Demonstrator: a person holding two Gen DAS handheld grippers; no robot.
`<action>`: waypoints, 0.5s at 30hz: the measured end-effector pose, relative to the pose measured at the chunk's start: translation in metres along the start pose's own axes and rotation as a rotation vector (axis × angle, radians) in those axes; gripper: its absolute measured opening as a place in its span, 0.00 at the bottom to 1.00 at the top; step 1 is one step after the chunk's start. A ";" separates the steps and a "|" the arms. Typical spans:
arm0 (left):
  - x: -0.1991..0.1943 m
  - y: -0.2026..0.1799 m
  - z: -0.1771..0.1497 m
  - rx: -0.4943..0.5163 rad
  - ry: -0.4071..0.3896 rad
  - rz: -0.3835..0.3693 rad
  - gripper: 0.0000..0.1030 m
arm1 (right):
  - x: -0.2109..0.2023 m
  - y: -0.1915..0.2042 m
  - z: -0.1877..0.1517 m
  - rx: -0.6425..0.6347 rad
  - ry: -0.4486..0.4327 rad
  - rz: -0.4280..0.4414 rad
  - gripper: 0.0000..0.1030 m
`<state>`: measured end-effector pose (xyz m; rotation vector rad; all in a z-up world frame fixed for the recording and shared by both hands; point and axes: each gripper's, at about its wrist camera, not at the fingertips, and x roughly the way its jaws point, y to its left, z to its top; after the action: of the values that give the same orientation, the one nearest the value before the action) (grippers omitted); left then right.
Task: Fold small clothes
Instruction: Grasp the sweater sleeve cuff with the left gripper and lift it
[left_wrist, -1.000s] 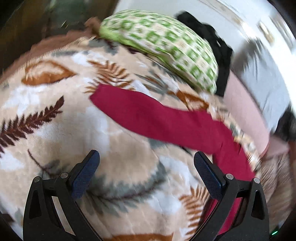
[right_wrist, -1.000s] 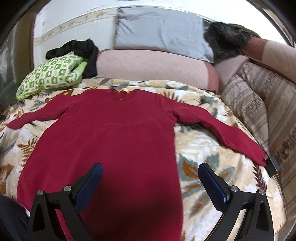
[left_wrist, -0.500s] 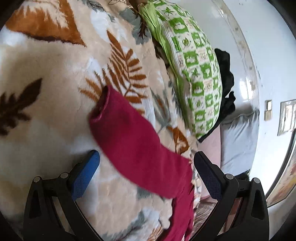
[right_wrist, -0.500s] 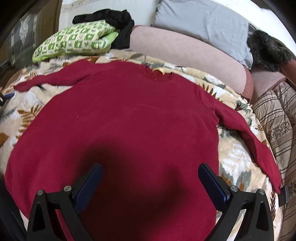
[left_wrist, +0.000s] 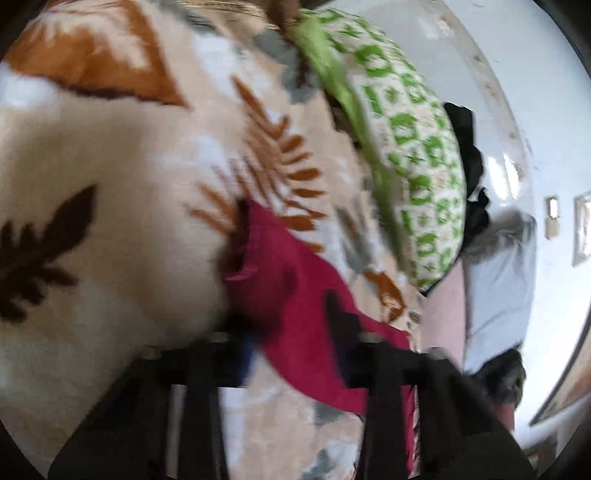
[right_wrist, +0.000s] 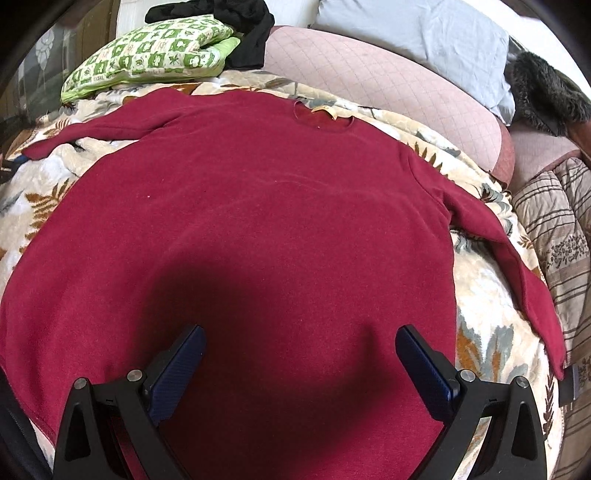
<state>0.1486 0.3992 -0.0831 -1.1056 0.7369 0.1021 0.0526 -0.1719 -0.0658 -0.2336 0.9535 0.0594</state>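
A dark red long-sleeved sweater lies flat, front up, on a leaf-patterned blanket, both sleeves spread out. My right gripper is open and hovers low over the sweater's lower body. In the left wrist view the left sleeve lies on the blanket, its cuff facing me. My left gripper is blurred and its fingers have narrowed around the sleeve just behind the cuff. I cannot tell if they grip the cloth.
A green-and-white patterned pillow and black clothing lie at the back left. A pink quilted bolster, a grey pillow and a dark fur item line the back. A striped quilt lies right.
My left gripper moved down onto the sleeve cuff and its fingers closed in from wide open. My right gripper moved lower and closer over the sweater body, still open.
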 end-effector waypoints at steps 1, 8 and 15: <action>-0.001 0.000 -0.001 0.008 -0.007 0.031 0.06 | 0.000 0.000 0.000 0.000 0.000 0.000 0.99; -0.040 -0.082 -0.037 0.371 -0.164 0.028 0.05 | -0.006 0.000 0.002 0.008 -0.017 -0.010 0.99; -0.014 -0.203 -0.132 0.635 -0.037 -0.242 0.05 | -0.028 -0.012 0.009 0.085 -0.101 0.023 0.99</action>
<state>0.1598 0.1967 0.0505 -0.5737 0.5397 -0.3000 0.0453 -0.1797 -0.0359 -0.1397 0.8565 0.0513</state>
